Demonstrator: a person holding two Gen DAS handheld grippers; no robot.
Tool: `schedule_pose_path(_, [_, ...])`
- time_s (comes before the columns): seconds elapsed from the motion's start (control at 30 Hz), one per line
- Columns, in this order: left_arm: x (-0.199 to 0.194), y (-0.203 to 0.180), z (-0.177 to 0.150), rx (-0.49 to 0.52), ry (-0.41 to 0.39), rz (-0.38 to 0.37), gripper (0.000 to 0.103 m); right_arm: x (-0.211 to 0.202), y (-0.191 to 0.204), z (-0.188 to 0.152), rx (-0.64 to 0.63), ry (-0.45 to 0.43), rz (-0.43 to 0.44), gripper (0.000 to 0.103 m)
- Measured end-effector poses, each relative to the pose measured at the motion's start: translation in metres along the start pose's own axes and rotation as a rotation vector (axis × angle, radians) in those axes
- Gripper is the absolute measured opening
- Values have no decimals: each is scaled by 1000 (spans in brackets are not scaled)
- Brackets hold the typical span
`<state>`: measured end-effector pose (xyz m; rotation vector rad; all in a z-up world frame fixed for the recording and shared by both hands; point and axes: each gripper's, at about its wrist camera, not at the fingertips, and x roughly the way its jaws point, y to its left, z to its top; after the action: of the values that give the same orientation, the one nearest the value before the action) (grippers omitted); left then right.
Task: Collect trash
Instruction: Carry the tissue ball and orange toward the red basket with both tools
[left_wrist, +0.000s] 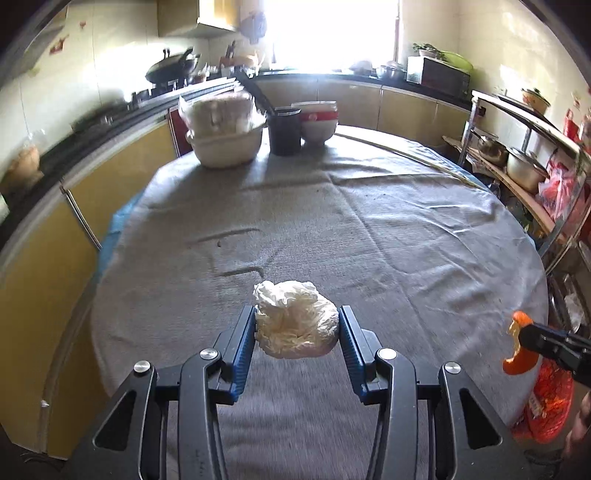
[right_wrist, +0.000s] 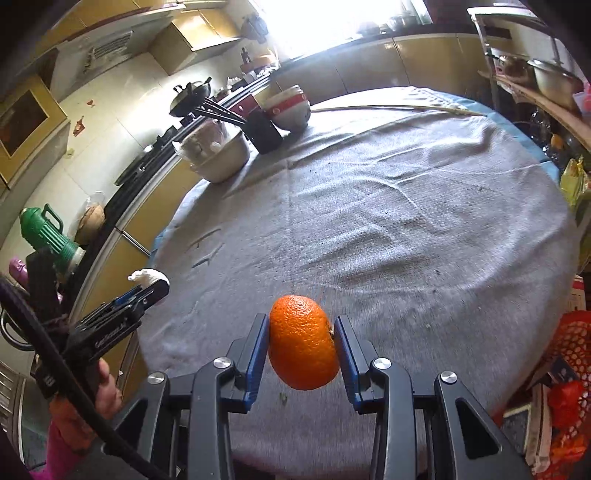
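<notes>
A crumpled white tissue (left_wrist: 295, 325) is clamped between the blue pads of my left gripper (left_wrist: 297, 312), which is shut on it and holds it above the grey tablecloth (left_wrist: 369, 221). In the right wrist view the same tissue (right_wrist: 147, 276) pokes out of that left gripper (right_wrist: 157, 290) at the left. My right gripper (right_wrist: 301, 319) is shut on a domed orange peel (right_wrist: 303, 343), lifted off the cloth. From the left wrist view the peel (left_wrist: 517, 343) shows as a curved, torn shell in the right gripper (left_wrist: 526, 334).
A cream basin (left_wrist: 225, 147), a black cup (left_wrist: 284, 131) and stacked red-banded bowls (left_wrist: 319, 122) stand at the table's far edge. A red mesh basket (right_wrist: 572, 387) with rubbish sits off the table's near right. Yellow cabinets run along the left, a metal shelf (left_wrist: 524, 147) on the right.
</notes>
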<state>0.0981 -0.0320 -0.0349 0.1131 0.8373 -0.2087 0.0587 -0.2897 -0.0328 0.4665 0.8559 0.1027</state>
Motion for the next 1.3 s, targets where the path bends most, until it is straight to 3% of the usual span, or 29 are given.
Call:
schedule_pose_path(0.67, [-107, -50, -15, 126, -169, 87, 46, -90, 7, -24, -10, -135, 16, 40])
schedule_pose_path(0.97, [-135, -70, -20, 168, -216, 92, 46, -126, 0, -32, 3, -198, 29, 40])
schedule_pose_path(1.3, [-141, -88, -22, 221, -245, 98, 46, -134, -11, -35, 33, -211, 24, 40])
